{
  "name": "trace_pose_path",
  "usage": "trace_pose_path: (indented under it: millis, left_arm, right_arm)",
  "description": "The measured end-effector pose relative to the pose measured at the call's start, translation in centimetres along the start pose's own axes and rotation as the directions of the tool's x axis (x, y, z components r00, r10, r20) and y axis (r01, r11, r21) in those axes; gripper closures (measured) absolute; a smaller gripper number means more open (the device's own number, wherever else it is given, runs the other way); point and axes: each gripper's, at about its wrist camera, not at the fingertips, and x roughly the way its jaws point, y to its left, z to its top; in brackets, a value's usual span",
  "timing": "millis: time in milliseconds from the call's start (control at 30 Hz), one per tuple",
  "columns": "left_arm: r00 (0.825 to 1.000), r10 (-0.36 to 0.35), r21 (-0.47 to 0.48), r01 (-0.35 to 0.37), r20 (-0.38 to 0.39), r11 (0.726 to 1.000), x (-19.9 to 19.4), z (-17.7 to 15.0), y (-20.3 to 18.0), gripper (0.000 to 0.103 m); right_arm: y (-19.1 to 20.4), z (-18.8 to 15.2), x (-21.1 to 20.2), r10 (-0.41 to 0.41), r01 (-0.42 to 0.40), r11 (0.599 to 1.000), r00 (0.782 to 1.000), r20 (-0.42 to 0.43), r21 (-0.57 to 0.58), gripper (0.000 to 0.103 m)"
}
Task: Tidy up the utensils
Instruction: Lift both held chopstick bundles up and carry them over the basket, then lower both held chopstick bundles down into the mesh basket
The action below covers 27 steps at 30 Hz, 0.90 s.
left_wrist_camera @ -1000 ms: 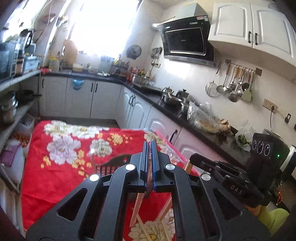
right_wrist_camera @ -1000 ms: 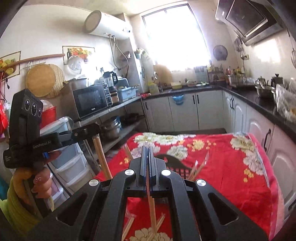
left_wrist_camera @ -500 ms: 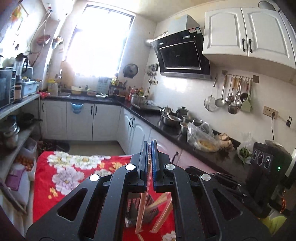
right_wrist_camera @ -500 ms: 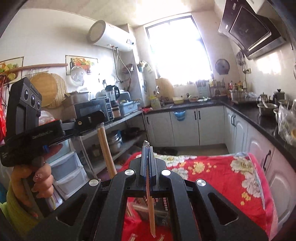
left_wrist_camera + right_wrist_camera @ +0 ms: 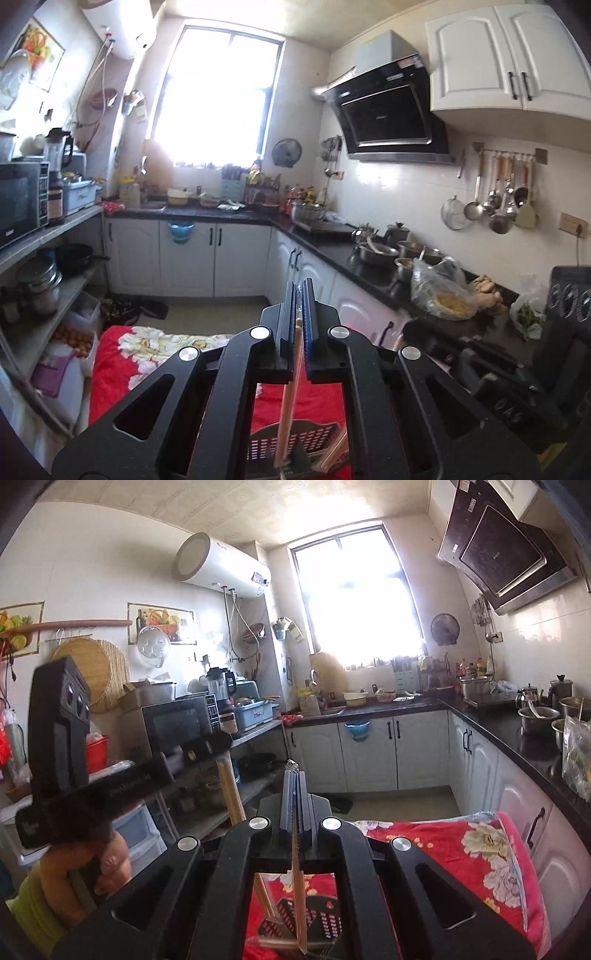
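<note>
In the left wrist view the left gripper (image 5: 300,295) sits at the lower centre of the frame, its two fingers pressed together on a wooden chopstick (image 5: 289,391). The chopstick's long axis runs nearly top to bottom in the picture, leaning slightly so that its lower end falls to the left. Its upper end is pinched between the pads near the fingertips, and the rest hangs below the jaws, ending at the bottom centre of the frame over a dark slotted basket (image 5: 325,435). The basket lies on a red flowered cloth (image 5: 118,365) that fills the lower left.

In the right wrist view the right gripper (image 5: 294,779) is likewise clenched, gripping a second chopstick (image 5: 297,890). This one also runs almost vertically in the frame, its pointed tip down at the bottom centre, just over the basket (image 5: 325,919). Its top is caught between the pads and the shaft hangs well below them.

At the left of this view a hand (image 5: 85,871) holds the left gripper (image 5: 207,746), whose chopstick (image 5: 231,790) slants down and to the right toward the basket. The cloth (image 5: 480,849) spreads across the lower right.
</note>
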Motion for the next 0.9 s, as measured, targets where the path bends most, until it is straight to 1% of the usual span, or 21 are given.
trace_pose_path:
  millis: [167,400,767,900]
  left_arm:
    - [1.0,0.006,-0.037,-0.007,-0.01,0.999,1.5,-1.2,1.8,0.102]
    - [0.999,0.008,-0.056,-0.01,-0.042,0.998,3.5,-3.4,3.0,0.102]
    - [0.993,-0.025,-0.079,0.016,-0.113,0.997,5.8,-7.5,4.6,0.102]
    - [0.992,-0.035,-0.09,0.024,-0.125,0.996,6.1,-8.9,4.9,0.102]
  right_arm:
    - [-0.5,-0.7,1.7,-0.009,0.009,1.0,1.0,-0.003,0.004,0.101]
    - [-1.6,-2.4,4.1,-0.021,0.022,1.0,0.999,-0.029,0.02,0.101]
    - [-3.1,-6.4,7.3,-0.067,0.07,0.997,0.994,-0.089,0.022,0.101]
    - [-3.4,-7.7,8.1,-0.08,0.082,0.997,0.991,-0.108,0.014,0.101]
